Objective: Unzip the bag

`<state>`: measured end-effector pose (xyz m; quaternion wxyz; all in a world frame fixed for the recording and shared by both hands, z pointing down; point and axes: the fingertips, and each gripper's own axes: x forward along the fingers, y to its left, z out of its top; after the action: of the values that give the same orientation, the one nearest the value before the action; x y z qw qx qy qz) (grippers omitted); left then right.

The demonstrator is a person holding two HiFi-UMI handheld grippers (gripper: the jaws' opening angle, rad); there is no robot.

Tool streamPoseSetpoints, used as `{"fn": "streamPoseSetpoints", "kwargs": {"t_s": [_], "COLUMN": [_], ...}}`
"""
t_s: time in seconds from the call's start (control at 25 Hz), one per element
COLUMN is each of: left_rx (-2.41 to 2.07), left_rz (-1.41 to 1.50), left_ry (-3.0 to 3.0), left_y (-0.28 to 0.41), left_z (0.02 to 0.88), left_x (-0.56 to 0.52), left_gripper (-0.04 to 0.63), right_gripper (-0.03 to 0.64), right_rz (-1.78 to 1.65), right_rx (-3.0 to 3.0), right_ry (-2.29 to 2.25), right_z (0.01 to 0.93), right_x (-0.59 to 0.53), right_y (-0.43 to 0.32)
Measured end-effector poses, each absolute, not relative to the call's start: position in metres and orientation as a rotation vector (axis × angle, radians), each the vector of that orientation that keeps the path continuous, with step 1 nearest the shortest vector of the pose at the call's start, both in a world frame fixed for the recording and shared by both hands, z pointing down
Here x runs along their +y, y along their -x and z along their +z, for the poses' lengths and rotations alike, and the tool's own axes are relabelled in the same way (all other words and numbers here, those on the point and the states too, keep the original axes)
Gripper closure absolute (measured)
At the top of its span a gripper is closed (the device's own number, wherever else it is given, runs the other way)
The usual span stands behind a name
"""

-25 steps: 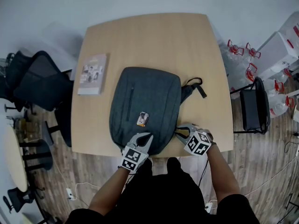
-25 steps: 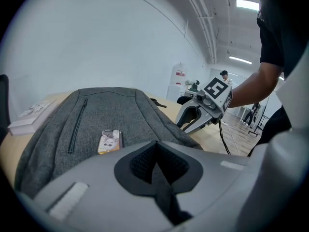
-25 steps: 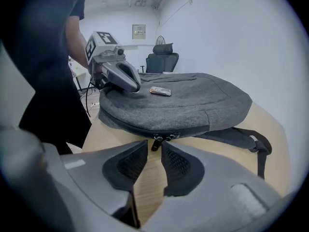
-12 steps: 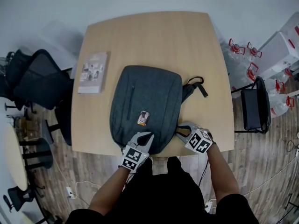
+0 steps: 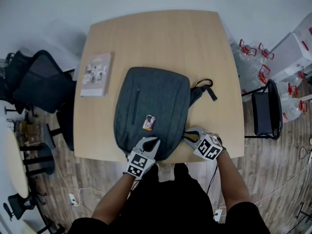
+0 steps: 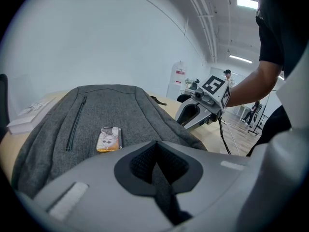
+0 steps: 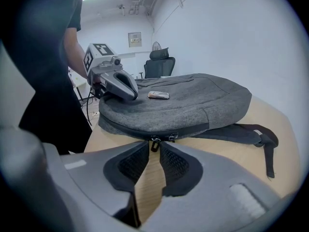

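Note:
A grey backpack [image 5: 151, 106] lies flat on the wooden table [image 5: 161, 38], its zip closed along the near right side. My left gripper [image 5: 153, 143] sits at the bag's near edge, shut with grey bag fabric pinched between its jaws [image 6: 154, 151]. My right gripper [image 5: 187, 134] is at the bag's near right corner. Its jaws have just been closing and stand narrowly apart [image 7: 153, 146], with the small zipper pull [image 7: 154, 143] hanging between the tips. I see no pad pressing on it.
A small phone-like card [image 5: 149, 123] lies on top of the backpack. The shoulder straps [image 5: 204, 90] trail off to the right. A book [image 5: 96, 74] lies at the table's left edge. Office chairs [image 5: 39, 87] stand left, another chair [image 5: 267, 113] and water bottles [image 5: 253, 62] right.
The right gripper has rolled slightly at the bag's corner. The left gripper and the backpack have stayed put.

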<state>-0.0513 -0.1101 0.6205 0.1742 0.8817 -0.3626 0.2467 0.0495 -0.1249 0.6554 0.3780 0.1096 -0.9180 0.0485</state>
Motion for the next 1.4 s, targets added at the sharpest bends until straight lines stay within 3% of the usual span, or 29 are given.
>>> {"fn": "streamPoseSetpoints", "kwargs": {"t_s": [0.2, 0.76, 1.4], "left_rx": [-1.028, -1.004, -0.997], "left_rz": [0.697, 0.729, 0.859], "left_ry": [-2.494, -2.488, -2.412], "left_y": [0.052, 0.049, 0.047], "left_z": [0.621, 0.627, 0.649], "left_x": [-0.111, -0.112, -0.116], "left_gripper": [0.578, 0.578, 0.577], "right_gripper": [0.604, 0.607, 0.606], "right_rz": [0.13, 0.17, 0.119], "right_rx": [-2.353, -2.317, -2.226], "right_ry": [-0.303, -0.54, -0.511], "right_z": [0.652, 0.652, 0.655], "right_x": [-0.127, -0.125, -0.082], "right_y": [-0.052, -0.056, -0.039]}}
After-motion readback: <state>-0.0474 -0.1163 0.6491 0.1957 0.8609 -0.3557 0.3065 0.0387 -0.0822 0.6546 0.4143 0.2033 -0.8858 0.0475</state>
